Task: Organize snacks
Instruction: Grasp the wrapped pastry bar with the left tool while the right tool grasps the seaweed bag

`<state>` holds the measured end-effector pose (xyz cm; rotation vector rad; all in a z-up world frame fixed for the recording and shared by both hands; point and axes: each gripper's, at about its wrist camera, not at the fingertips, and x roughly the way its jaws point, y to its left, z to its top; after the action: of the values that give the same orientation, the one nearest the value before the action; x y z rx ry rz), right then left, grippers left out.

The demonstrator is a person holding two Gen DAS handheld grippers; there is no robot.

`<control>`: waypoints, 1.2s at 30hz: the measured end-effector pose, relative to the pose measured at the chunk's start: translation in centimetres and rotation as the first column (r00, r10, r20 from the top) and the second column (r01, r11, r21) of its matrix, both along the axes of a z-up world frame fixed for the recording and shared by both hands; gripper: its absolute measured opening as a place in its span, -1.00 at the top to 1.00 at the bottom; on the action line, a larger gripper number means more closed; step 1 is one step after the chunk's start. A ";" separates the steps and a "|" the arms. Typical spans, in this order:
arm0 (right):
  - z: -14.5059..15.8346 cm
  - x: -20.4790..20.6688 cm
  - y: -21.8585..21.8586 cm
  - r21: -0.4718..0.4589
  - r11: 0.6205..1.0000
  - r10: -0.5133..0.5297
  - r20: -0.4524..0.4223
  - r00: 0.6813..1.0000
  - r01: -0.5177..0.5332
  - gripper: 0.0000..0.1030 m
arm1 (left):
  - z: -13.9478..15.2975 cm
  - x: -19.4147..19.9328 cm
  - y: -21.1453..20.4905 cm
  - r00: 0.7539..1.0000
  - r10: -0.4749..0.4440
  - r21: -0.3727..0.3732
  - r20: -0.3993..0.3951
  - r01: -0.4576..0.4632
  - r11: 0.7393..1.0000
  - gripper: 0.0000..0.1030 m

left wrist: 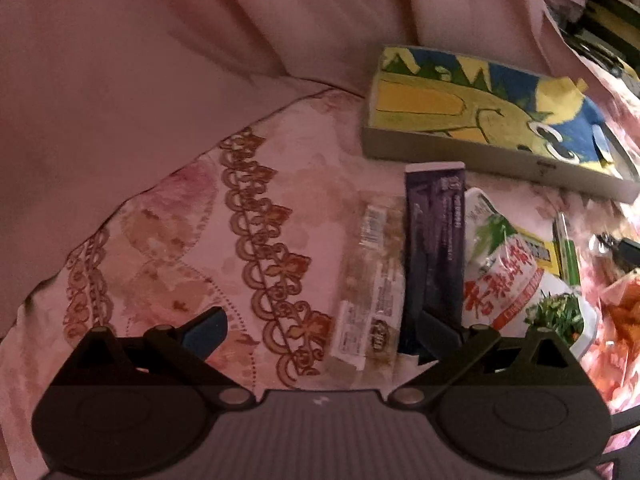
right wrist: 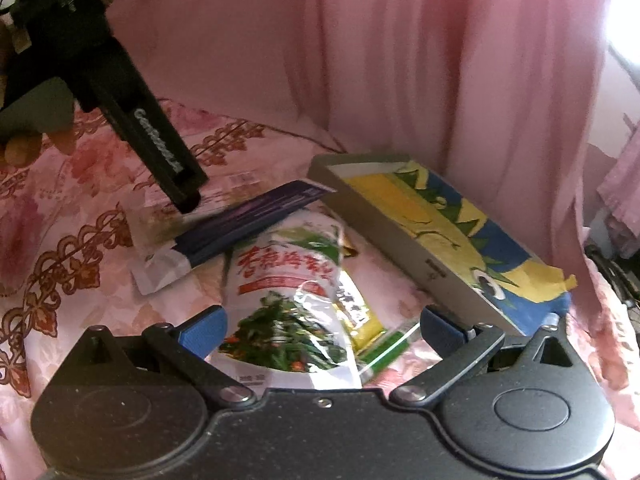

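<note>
Snack packs lie on a pink flowered bedspread [left wrist: 168, 240]. A clear pack of pale biscuits [left wrist: 372, 280] lies beside a dark purple sachet [left wrist: 434, 248] and a white pouch with red lettering and greens [left wrist: 516, 276]. My left gripper [left wrist: 320, 332] is open just above the near ends of the clear pack and the purple sachet. In the right wrist view the left gripper's dark finger [right wrist: 160, 148] reaches down onto the clear pack [right wrist: 160, 224] next to the purple sachet [right wrist: 256, 216]. My right gripper [right wrist: 320, 328] is open around the near end of the white pouch [right wrist: 288, 292].
A shallow grey box with a yellow, blue and green painted face [left wrist: 480, 120] [right wrist: 440, 236] lies beyond the snacks. A yellow and green pack [right wrist: 368, 332] lies under the white pouch. An orange snack bag [left wrist: 624, 312] is at the right. Pink curtains [right wrist: 400, 60] hang behind.
</note>
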<state>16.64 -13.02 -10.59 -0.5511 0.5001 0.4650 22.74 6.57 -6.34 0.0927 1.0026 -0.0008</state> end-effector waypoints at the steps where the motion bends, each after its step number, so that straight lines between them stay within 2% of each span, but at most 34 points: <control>1: -0.1 0.0 0.2 -0.004 1.000 0.003 0.000 1.000 -0.003 -0.99 | -0.2 0.1 -0.2 1.000 -0.011 0.001 -0.003 0.011 1.000 -0.99; 6: -0.9 0.8 1.0 -0.055 0.998 -0.026 0.032 0.999 0.028 -0.99 | -0.7 0.7 -0.8 0.999 -0.037 0.012 0.004 0.037 0.999 -0.92; 9: -1.3 1.3 1.6 -0.050 0.998 -0.025 0.020 0.999 0.026 -0.98 | -1.1 1.1 -0.9 0.999 -0.043 0.007 0.009 0.043 0.999 -0.82; 15: -1.6 1.4 2.9 -0.046 0.999 0.019 0.029 0.999 -0.018 -0.92 | -1.2 1.6 -0.2 0.999 -0.037 -0.046 0.017 0.037 0.998 -0.59; 18: -1.8 1.8 3.2 -0.041 0.999 0.010 0.010 1.000 -0.009 -0.84 | -1.3 1.8 0.0 0.999 -0.034 -0.067 0.018 0.035 0.997 -0.50; 21: -1.8 2.4 2.9 -0.001 1.000 -0.029 -0.019 0.999 0.029 -0.72 | -1.4 2.5 -0.4 0.999 -0.039 -0.088 0.012 0.040 0.995 -0.33; 24: -1.8 2.8 2.5 0.044 0.997 -0.058 -0.050 0.997 0.060 -0.69 | -1.5 2.8 -0.7 0.999 -0.050 -0.101 0.011 0.051 0.994 -0.15; 29: -2.2 2.7 2.8 0.042 0.998 -0.047 -0.057 0.997 0.050 -0.65 | -1.9 2.8 -0.8 0.997 -0.073 -0.102 0.003 0.072 0.992 0.11; 36: -2.5 1.8 3.0 0.022 1.000 -0.013 -0.041 0.999 0.014 -0.46 | -1.9 2.8 -0.4 0.999 -0.054 -0.143 -0.006 0.052 0.988 0.13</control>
<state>18.42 -10.00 -13.06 -0.5169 0.5364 0.4689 25.50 6.13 -8.19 -0.0116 1.0070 -0.1218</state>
